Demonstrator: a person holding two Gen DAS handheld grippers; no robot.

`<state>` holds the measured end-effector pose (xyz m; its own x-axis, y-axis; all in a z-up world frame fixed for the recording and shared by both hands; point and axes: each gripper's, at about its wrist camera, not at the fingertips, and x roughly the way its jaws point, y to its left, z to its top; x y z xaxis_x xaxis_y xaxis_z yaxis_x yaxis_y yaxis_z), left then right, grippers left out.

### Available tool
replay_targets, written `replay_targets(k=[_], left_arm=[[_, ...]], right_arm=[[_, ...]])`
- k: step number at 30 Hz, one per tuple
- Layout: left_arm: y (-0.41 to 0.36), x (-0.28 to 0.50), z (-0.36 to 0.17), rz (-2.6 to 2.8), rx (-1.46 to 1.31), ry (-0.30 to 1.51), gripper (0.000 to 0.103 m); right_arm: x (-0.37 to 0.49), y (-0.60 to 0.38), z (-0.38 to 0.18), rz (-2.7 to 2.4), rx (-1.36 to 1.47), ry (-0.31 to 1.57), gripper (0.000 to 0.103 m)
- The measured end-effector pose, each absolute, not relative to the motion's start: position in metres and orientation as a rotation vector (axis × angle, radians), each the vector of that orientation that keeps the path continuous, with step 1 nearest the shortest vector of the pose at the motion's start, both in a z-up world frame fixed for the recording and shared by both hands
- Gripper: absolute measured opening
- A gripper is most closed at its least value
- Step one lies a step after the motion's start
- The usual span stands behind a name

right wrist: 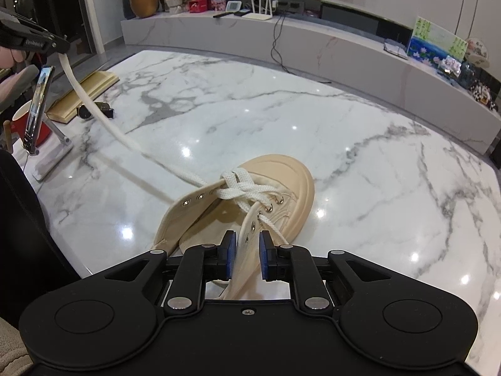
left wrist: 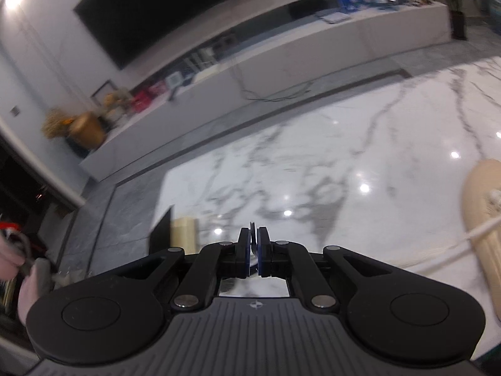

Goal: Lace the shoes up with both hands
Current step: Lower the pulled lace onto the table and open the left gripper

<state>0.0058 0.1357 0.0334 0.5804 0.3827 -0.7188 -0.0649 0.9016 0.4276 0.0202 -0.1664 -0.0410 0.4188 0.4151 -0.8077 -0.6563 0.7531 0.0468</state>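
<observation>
1. Table (right wrist: 360,144): white marble top. The shoe (right wrist: 281,175) sits on it near your edge, toe pointing away, tongue area open towards you. Judged: keep it flat and don't let the pull drag it.
2. Shoe: beige canvas, laced only through the front eyelets. Several eyelets on both flaps are still bare, so judged early in the lacing.
3. Lace (right wrist: 100,116): the white cord runs taut from the left flap up and away to the left gripper (right wrist: 61,50) at the upper left. Judged: you're drawing slack through, so pull in line with the eyelet, steady, and stop when the crossings sit snug.
4. Left gripper (left wrist: 254,247): fingers pressed together, with a thin white sliver showing between the pads, which looks like the lace end pinched there. Keep that pinch firm.
5. Right gripper (right wrist: 245,257): fingers slightly spread around the shoe's right eyelet flap (right wrist: 249,228). The pads don't look to be pressing on it, so nothing is clamped. Judged: close on the flap to brace the shoe against the pull, or the shoe may slide left.
6. Containers: a red mug (right wrist: 23,122) stands at the left edge behind a phone on a stand (right wrist: 39,106). You can't tell its contents. A gold vase (right wrist: 144,0) with dried stems stands on the far ledge.
7. The loose lace end by the right flap (right wrist: 275,230) lies over the shoe's side. Don't trap it.
</observation>
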Motion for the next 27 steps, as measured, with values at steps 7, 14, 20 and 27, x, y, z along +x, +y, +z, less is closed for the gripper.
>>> replay_targets(k=[7,14,20,27], left_arm=[[0.098,0.015,-0.004,0.09,0.39,0.965,0.004],[0.074,0.022,-0.043,-0.026,0.388,0.989,0.004],[0.06,0.023,-0.071,-0.089,0.398,1.008,0.004],[0.061,0.021,-0.09,-0.122,0.375,1.011,0.004]], right_arm=[[0.021,-0.169,-0.043,0.686,-0.282,0.93,0.013],[0.021,-0.172,-0.045,0.689,-0.27,0.936,0.013],[0.022,-0.173,-0.049,0.692,-0.255,0.945,0.013],[0.02,-0.175,-0.051,0.695,-0.255,0.948,0.013]])
